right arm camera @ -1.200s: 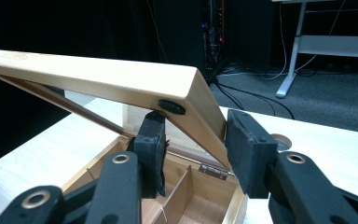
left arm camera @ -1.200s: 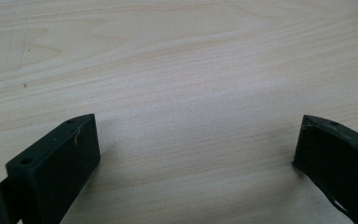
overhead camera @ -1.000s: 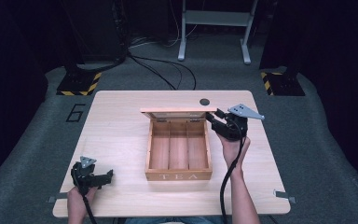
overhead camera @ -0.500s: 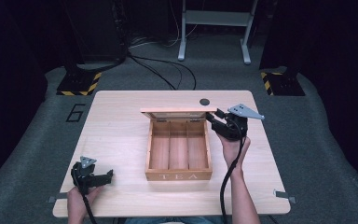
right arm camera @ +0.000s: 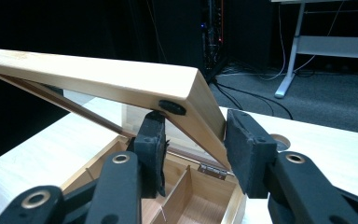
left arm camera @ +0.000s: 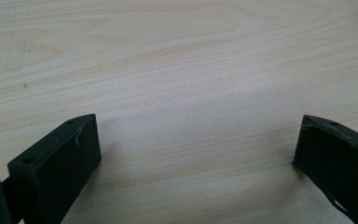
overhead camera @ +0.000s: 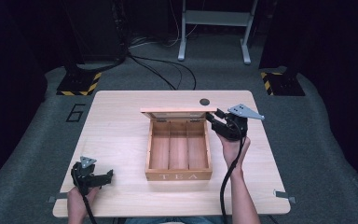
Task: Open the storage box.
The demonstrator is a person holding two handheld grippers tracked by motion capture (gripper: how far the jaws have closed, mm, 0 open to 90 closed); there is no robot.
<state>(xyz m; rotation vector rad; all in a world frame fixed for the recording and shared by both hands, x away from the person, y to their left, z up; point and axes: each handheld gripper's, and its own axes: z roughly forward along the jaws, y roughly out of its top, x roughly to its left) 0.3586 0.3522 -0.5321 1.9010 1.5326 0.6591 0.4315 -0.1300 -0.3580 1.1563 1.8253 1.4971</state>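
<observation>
The big wooden bench (overhead camera: 121,135) sat on a grey floor, and its top was pale and smooth. In the middle of the bench stood a wooden tea box (overhead camera: 178,151) with the word TEA on its front wall. The box was open. Inside it were three long slots, side by side, and they looked bare. Its lid (overhead camera: 177,112) stood up at the far edge of the box, held on by small metal hinges (right arm camera: 212,170).

The right gripper (overhead camera: 219,122) was at the far right corner of the box, held by a hand (overhead camera: 233,147) whose arm came in from the near edge of the bench. Its jaws were clenched on the right end of the lid, one black pad under the lid and one on the outside. In the right gripper view the lid (right arm camera: 121,84) leaned over the open box, and a small dark bump sat on the wood by the inner pad.

The left gripper (overhead camera: 100,177) rested far from the box, near the front left corner of the bench. Its jaws were released and stood wide apart, with bare wood between them.

A small dark round hole (overhead camera: 204,101) sat in the bench just behind the lid.
</observation>
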